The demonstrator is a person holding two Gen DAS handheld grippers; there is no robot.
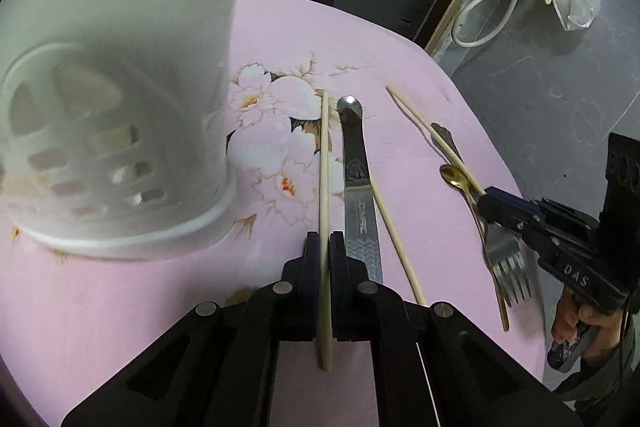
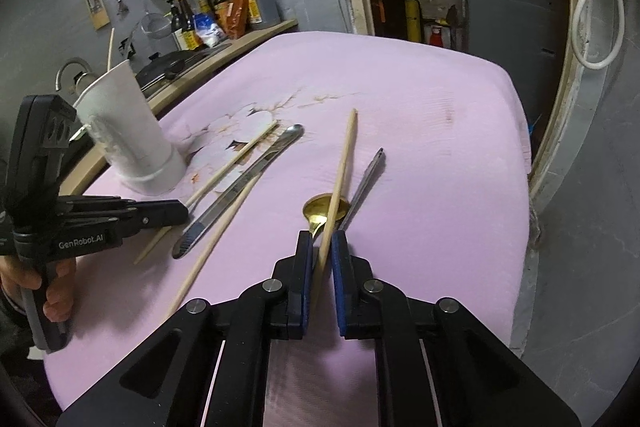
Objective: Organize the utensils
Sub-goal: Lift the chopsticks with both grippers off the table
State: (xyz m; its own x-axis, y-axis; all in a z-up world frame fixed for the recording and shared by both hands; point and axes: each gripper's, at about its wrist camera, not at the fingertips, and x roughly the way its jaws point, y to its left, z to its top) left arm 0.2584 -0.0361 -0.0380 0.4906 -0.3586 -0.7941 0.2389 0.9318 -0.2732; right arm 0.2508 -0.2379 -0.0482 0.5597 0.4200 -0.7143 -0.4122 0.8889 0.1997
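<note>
The left gripper (image 1: 325,243) is seen closed on a wooden chopstick (image 1: 325,163), which is pinched between its black pads and runs forward along the pink floral cloth (image 1: 400,39). The right gripper (image 2: 322,241) is likewise clamped on a second chopstick (image 2: 343,167), held between the blue-faced pads and angled up and away from them; whether its far end touches the cloth cannot be told. Just beyond the right fingertips, a gold spoon (image 2: 320,207) is crossed by that chopstick, and a fork (image 1: 505,259) is laid alongside the spoon, its tines pointing toward the camera in the left view. Between the two grippers a steel knife (image 1: 358,187) is laid flat, with a third chopstick (image 2: 214,237) lying loose beside it, its upper end against the blade. A white slotted utensil holder (image 2: 128,131) is stood upright on the cloth close to the left gripper, with one chopstick (image 2: 110,49) already poking out of its top. Each gripper's handle is grasped by a hand (image 2: 24,279). Bottles (image 2: 208,11) are ranged on a counter beyond the table.
</note>
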